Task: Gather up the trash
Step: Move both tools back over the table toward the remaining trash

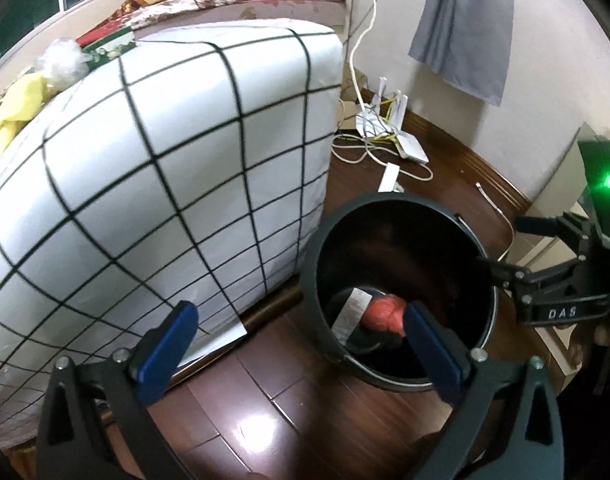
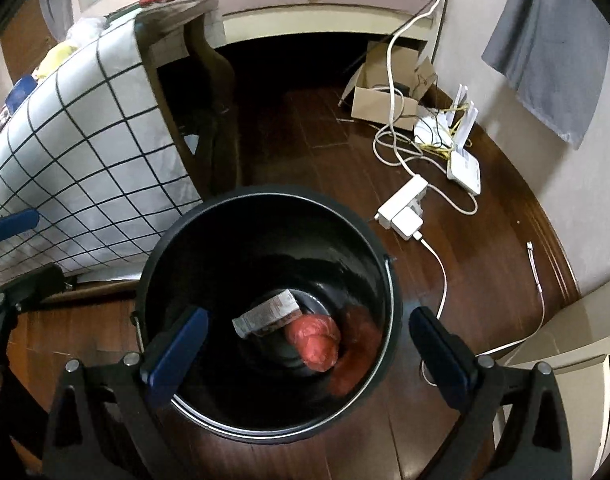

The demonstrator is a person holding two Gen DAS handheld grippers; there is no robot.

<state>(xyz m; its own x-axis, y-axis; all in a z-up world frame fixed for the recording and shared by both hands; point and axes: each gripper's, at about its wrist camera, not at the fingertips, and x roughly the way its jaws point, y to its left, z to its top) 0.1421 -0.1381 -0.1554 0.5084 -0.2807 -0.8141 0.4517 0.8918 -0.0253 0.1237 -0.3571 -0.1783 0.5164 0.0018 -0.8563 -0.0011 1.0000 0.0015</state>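
Wooden floor (image 2: 313, 128): bin (image 2: 265, 216) holds red, perhaps plastic, wad (image 2: 315, 340).

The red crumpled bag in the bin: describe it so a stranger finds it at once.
Find the round black plastic bin on the dark wooden floor beside the white grid-patterned cover. At its bottom lies the red crumpled plastic bag, balled up, unlike the flat printed paper wrapper touching it.
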